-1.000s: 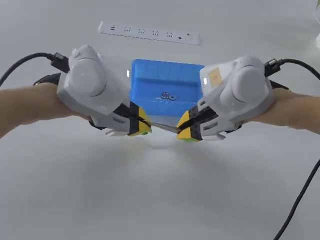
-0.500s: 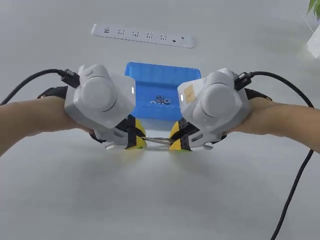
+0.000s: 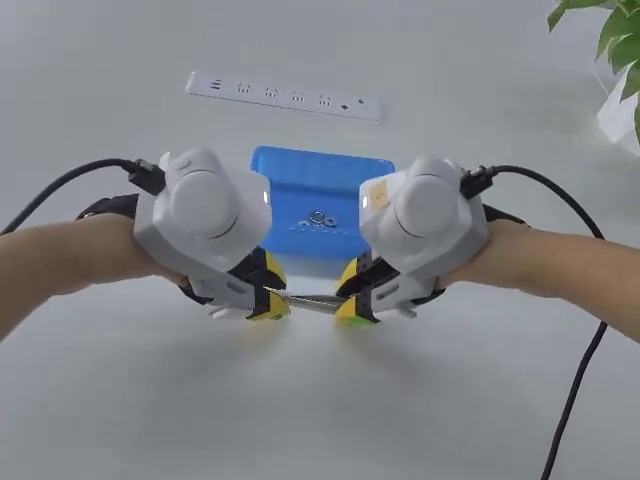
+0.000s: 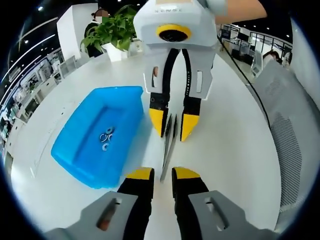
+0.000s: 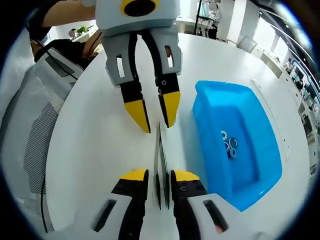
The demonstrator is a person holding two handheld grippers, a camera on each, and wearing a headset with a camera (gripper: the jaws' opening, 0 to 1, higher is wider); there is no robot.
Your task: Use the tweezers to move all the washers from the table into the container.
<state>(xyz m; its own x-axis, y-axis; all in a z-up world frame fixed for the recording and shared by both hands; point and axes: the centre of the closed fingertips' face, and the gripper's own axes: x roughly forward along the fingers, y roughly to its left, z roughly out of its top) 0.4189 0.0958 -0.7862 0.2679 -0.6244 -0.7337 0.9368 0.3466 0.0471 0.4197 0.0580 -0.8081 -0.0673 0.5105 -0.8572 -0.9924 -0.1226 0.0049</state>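
Thin metal tweezers hang level between my two grippers, just in front of the blue container. My right gripper is shut on their two blades. The pointed end reaches just between the fingertips of my left gripper, whose jaws stand narrow; I cannot tell whether they press on it. In the left gripper view the tweezers run from my left gripper up to the right gripper. Several washers lie inside the container, also visible in the right gripper view.
A white power strip lies beyond the container. A potted plant stands at the far right corner. Black cables trail from both grippers across the white table.
Both grippers, with the tweezers between them, have come back from the container towards me and stand a little closer together. The camera has also shifted.
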